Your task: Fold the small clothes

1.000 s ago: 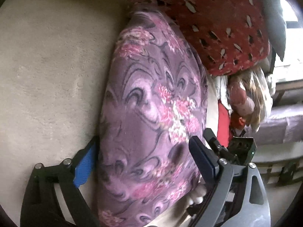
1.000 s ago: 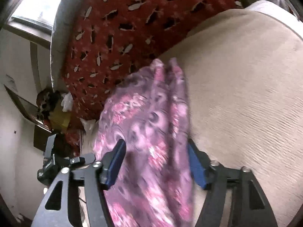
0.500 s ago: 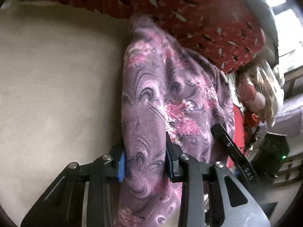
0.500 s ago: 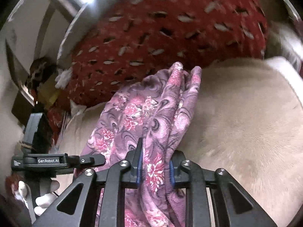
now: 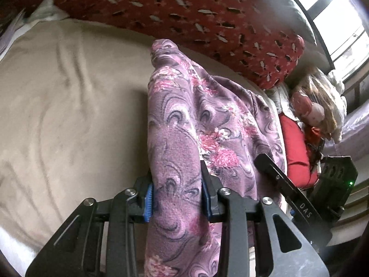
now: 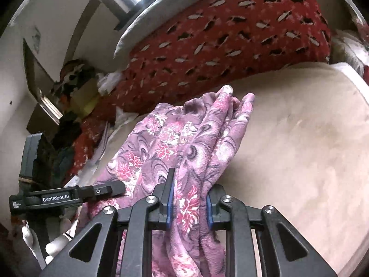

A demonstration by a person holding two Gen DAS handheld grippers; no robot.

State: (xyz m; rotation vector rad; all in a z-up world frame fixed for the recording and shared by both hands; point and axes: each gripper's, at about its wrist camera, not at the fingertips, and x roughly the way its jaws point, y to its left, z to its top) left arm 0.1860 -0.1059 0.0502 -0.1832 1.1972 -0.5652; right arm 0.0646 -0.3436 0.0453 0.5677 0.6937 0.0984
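Both tongs are clamped on cloth: your left gripper (image 5: 176, 196) has its blue-padded jaws drawn in narrow around a thick bunch of the purple fleece garment with pink flowers and dark swirls (image 5: 207, 124); your right gripper (image 6: 188, 204) pinches another gathered edge of it just as tightly. The garment hangs between the two grips and trails forward onto the beige bedcover (image 5: 69, 115), its far end bunched near the red patterned blanket (image 5: 196, 16). Watch the risks from here; you hold thick wads, not a clean edge, so layers could slip out unevenly as you pull and leave a crooked fold; the far end is crumpled, so laying it down as it is would likely trap creases; the two grips sit close together, so the cloth may sag and twist between them; draw too hard and the fleece may slide free of one pad.
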